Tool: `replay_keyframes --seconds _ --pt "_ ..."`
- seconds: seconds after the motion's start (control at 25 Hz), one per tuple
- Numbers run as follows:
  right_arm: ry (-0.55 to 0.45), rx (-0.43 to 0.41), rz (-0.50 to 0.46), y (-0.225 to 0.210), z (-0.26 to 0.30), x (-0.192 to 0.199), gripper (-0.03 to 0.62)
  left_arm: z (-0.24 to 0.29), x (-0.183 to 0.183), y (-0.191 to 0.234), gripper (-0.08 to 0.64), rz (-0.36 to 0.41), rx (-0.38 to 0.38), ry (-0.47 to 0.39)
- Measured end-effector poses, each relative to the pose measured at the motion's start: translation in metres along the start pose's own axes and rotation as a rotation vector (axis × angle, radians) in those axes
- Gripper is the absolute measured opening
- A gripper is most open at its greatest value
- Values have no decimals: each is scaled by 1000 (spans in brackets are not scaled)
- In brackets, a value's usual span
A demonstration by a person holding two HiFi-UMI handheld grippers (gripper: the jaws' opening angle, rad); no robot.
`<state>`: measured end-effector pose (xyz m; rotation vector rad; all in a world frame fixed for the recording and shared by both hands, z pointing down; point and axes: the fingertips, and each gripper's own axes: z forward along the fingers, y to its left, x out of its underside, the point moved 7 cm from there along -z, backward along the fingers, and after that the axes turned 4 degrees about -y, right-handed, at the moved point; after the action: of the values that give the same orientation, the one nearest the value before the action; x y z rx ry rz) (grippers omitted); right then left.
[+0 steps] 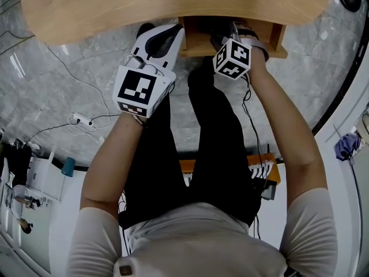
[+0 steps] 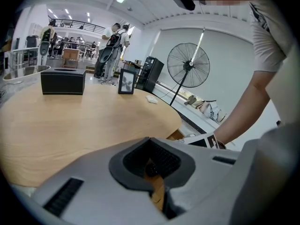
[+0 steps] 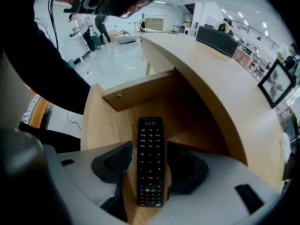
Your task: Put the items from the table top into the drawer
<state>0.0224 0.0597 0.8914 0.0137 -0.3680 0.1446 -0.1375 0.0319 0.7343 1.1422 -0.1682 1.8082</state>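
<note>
A black remote control point(image 3: 150, 158) lies flat on the wooden floor of the open drawer point(image 3: 101, 121), which sticks out under the round table top point(image 1: 173, 4). My right gripper point(image 3: 151, 162) points steeply down into the drawer point(image 1: 199, 45). It is open, a pad on either side of the remote, with a gap showing at the left pad. In the head view its marker cube point(image 1: 232, 58) hangs over the drawer. My left gripper point(image 1: 164, 36) is shut with nothing in it, level with the table's near edge and left of the drawer; it is also seen in its own view point(image 2: 152, 161).
On the table top point(image 2: 70, 121) stand a black box point(image 2: 63, 81) and a small picture frame point(image 2: 126, 81), with a crumpled white scrap point(image 2: 151, 99) near the far edge. A standing fan point(image 2: 188, 65) is beyond. Cables and a power strip point(image 1: 82, 119) lie on the floor.
</note>
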Motion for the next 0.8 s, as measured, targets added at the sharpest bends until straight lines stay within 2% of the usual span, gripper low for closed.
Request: replay_keyframes --seconds 0.24,0.4,0.64,0.8 --pt "-45 55 52 1 -50 -19 245 -22 -32 -13 9 38 27 -4" --pt "-133 134 159 -5 -112 -44 244 -43 -68 -30 9 59 46 -17" --pt "-293 302 380 -26 -237 -98 197 -83 -150 -58 9 112 101 -58" --pt "-417 399 465 -22 -334 -139 151 -120 -215 -89 9 150 131 -105"
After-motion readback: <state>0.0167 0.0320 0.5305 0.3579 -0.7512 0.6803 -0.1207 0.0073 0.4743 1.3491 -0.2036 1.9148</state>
